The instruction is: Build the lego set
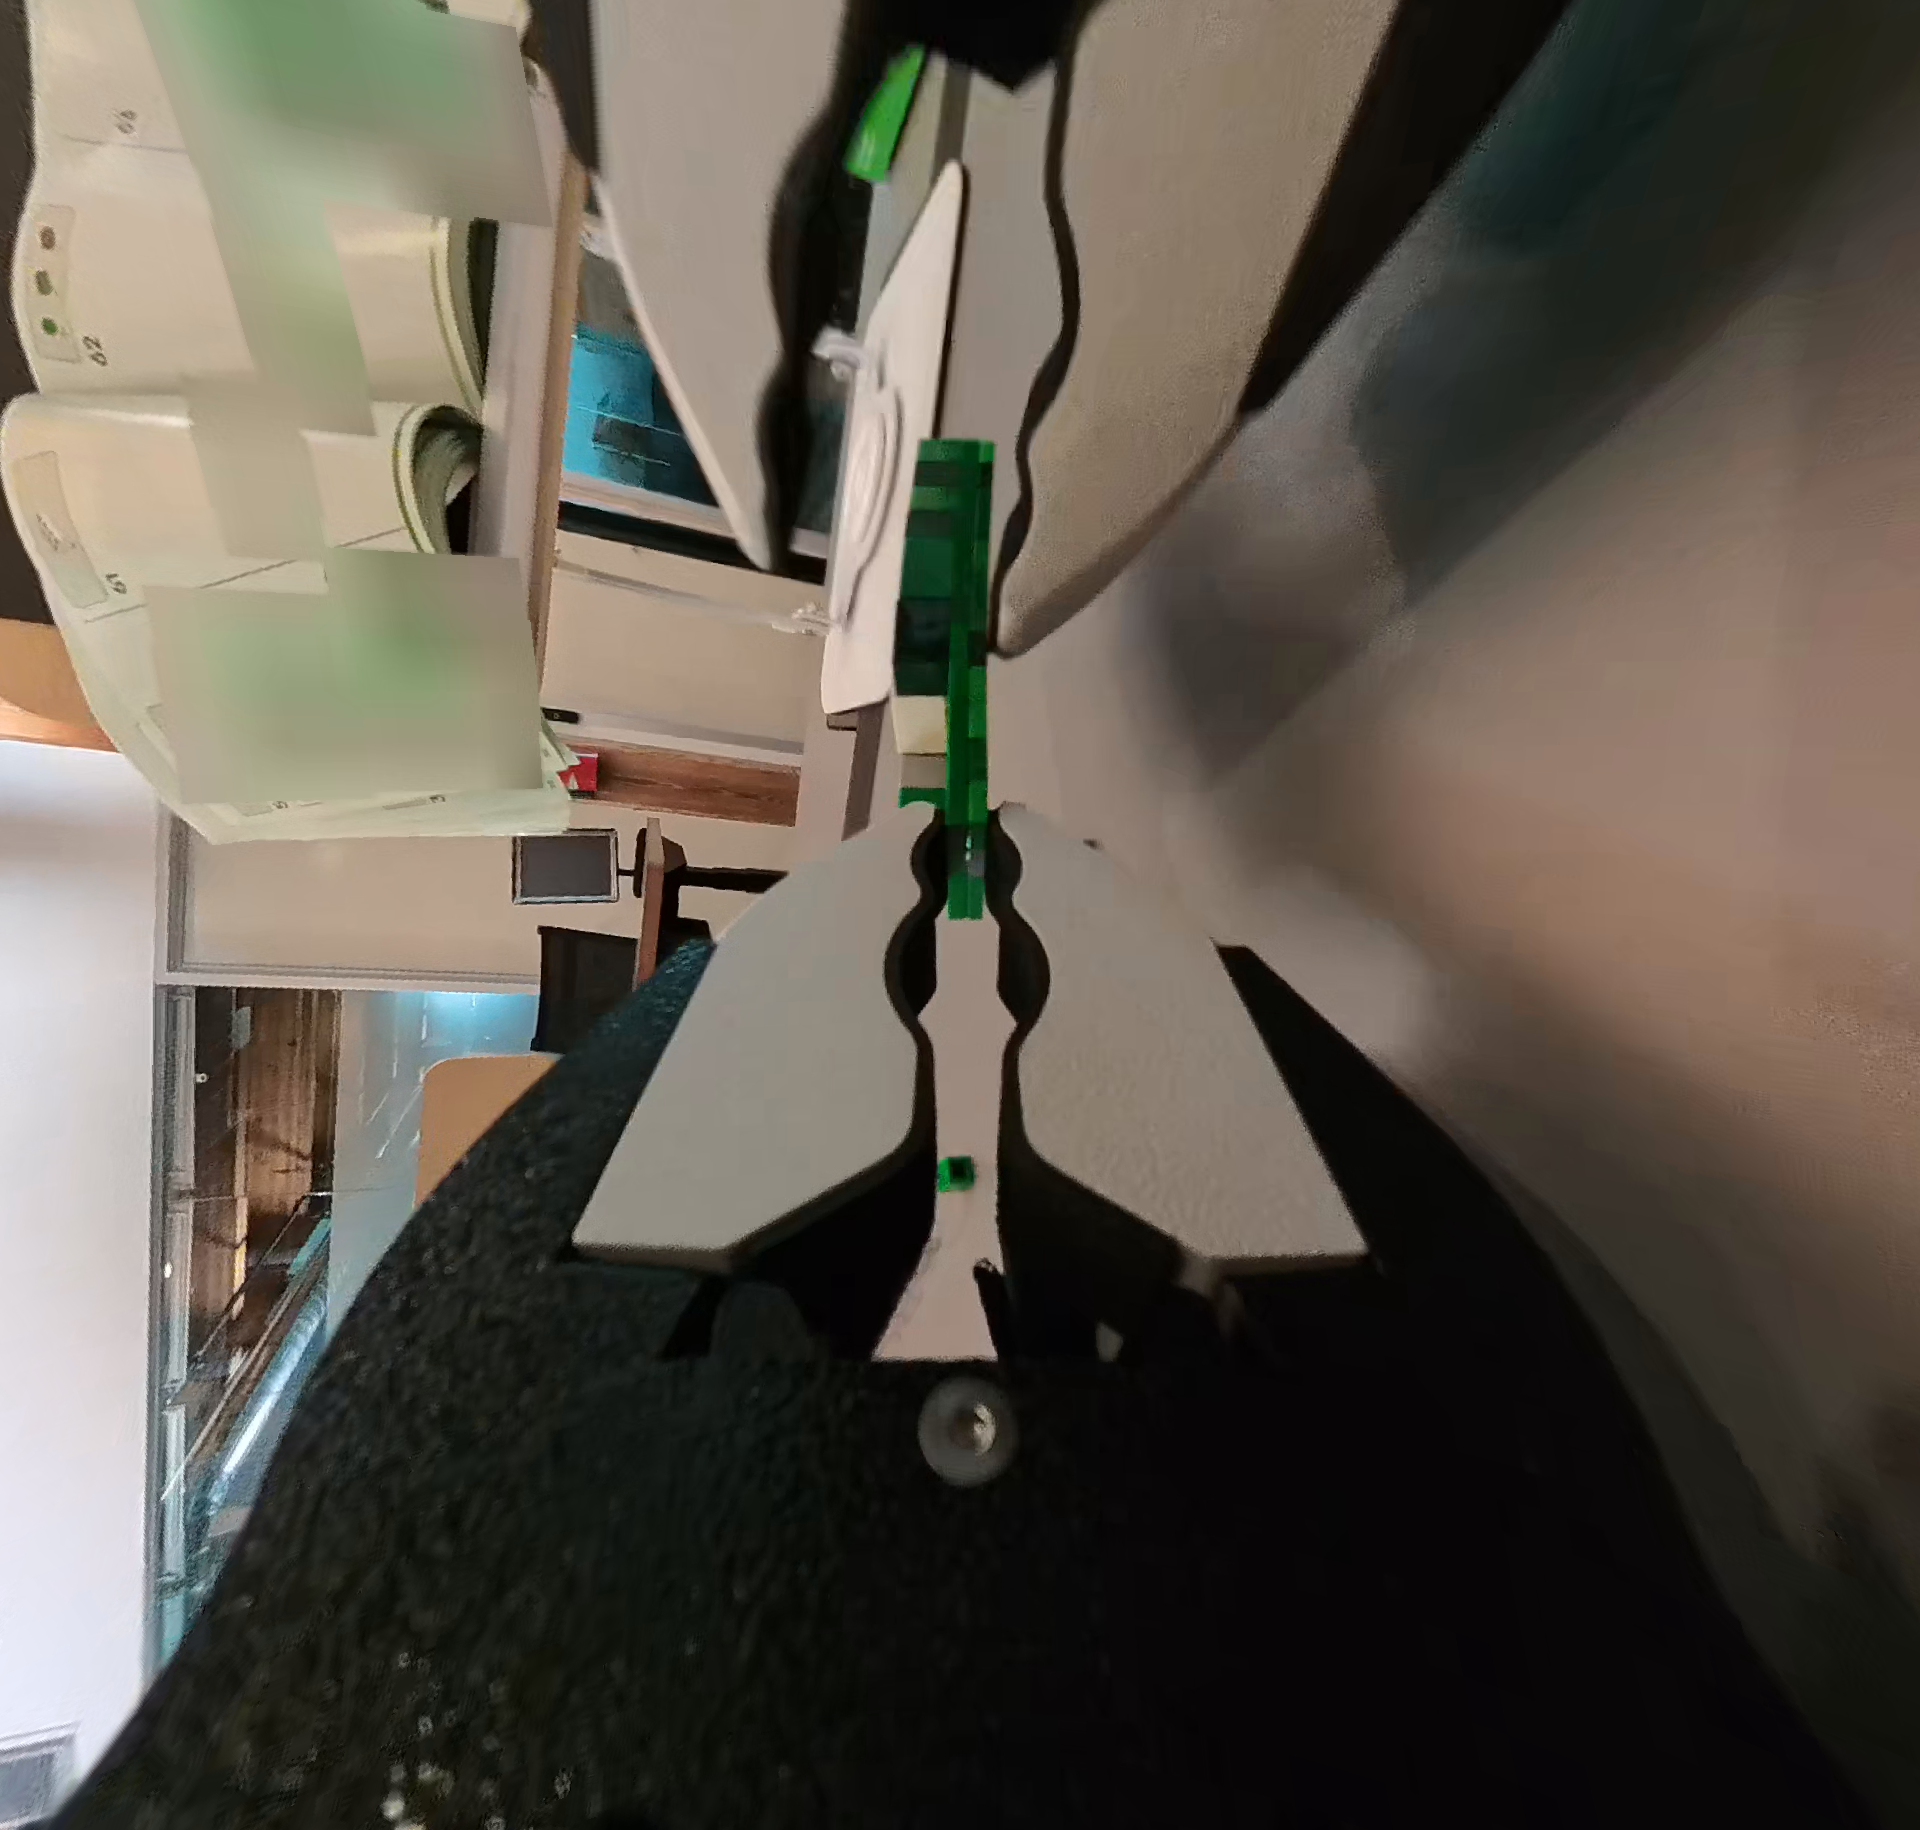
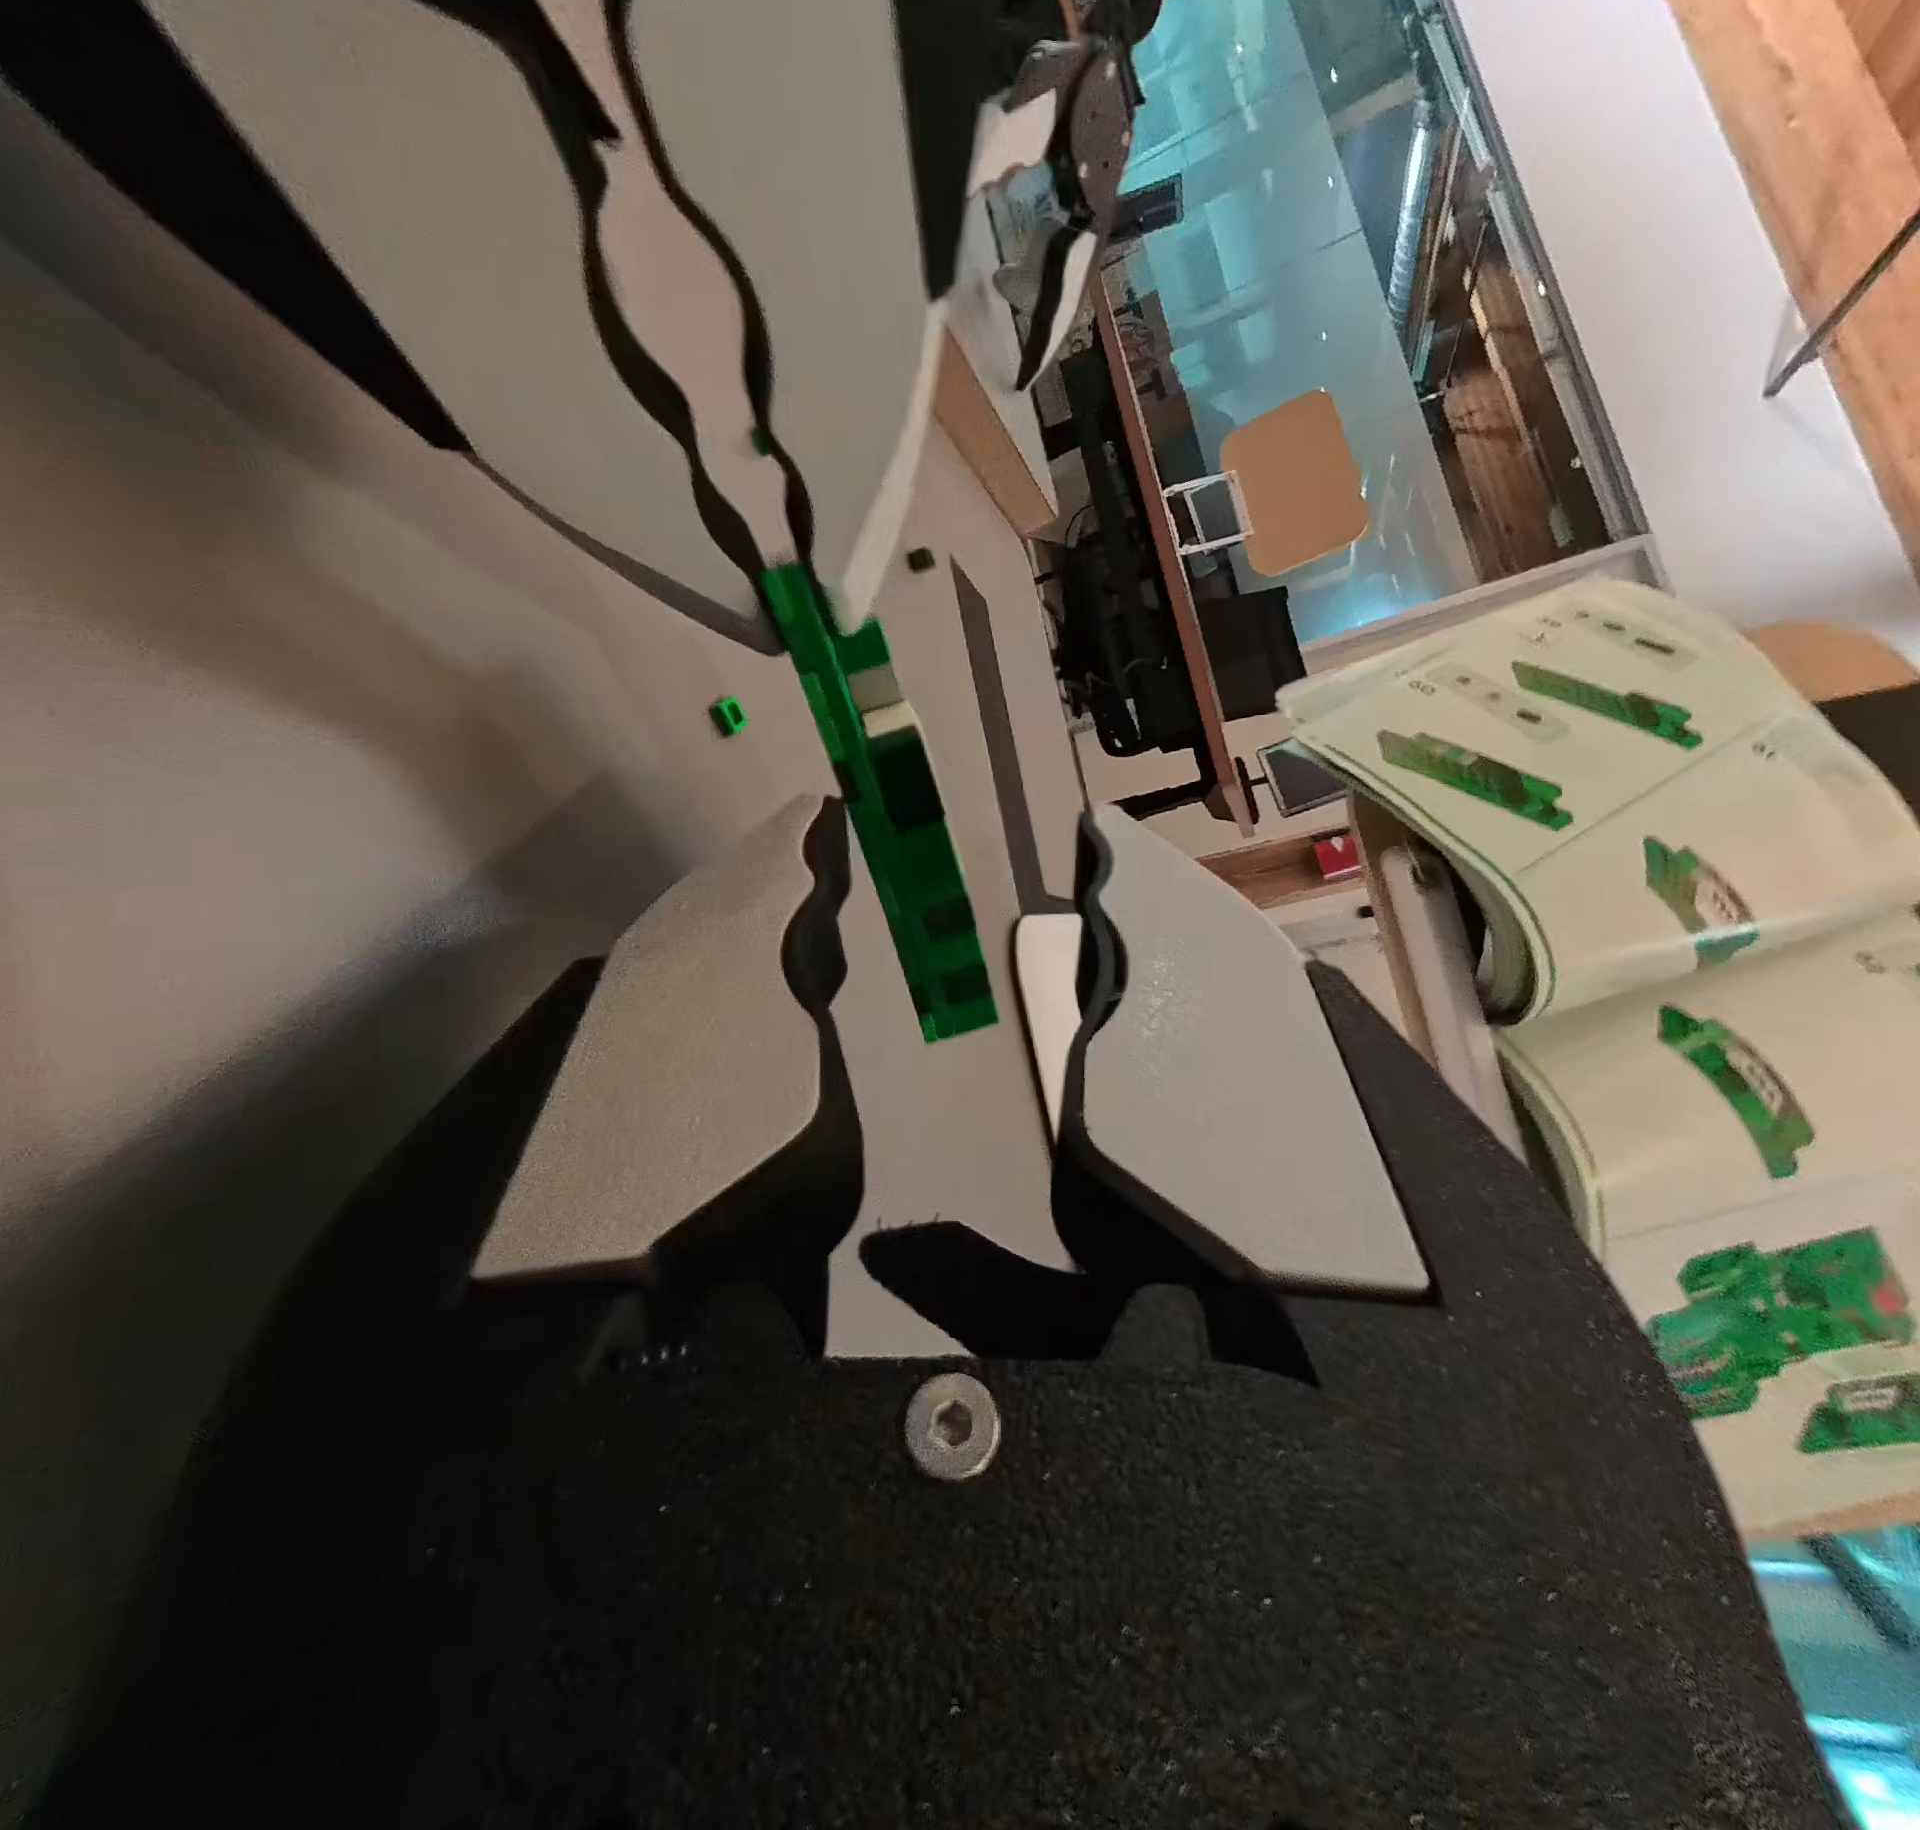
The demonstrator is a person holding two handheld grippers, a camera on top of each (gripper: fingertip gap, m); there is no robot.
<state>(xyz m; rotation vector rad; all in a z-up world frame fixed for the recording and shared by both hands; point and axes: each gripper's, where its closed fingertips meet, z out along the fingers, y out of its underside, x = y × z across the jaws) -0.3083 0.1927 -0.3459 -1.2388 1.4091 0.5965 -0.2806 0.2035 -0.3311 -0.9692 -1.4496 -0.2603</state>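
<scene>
Holding the green lego strip (image 1: 961, 700) by one end, the left gripper (image 1: 966, 845) steadies it above the bench (image 2: 312, 637); the right gripper (image 2: 961, 866) stands open around it, probably to press.

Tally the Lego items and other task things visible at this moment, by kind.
Green Lego assembly, clamped in the left gripper: 1
Loose small green Lego pieces on the table: 1
Open instruction booklet: 1
Grippers, including the right gripper: 2
Total: 5

Hand-held gripper (image 1: 966, 824): grey wavy-edged fingers (image 1: 790, 1053), black textured body, silver screw (image 1: 964, 1429)
</scene>
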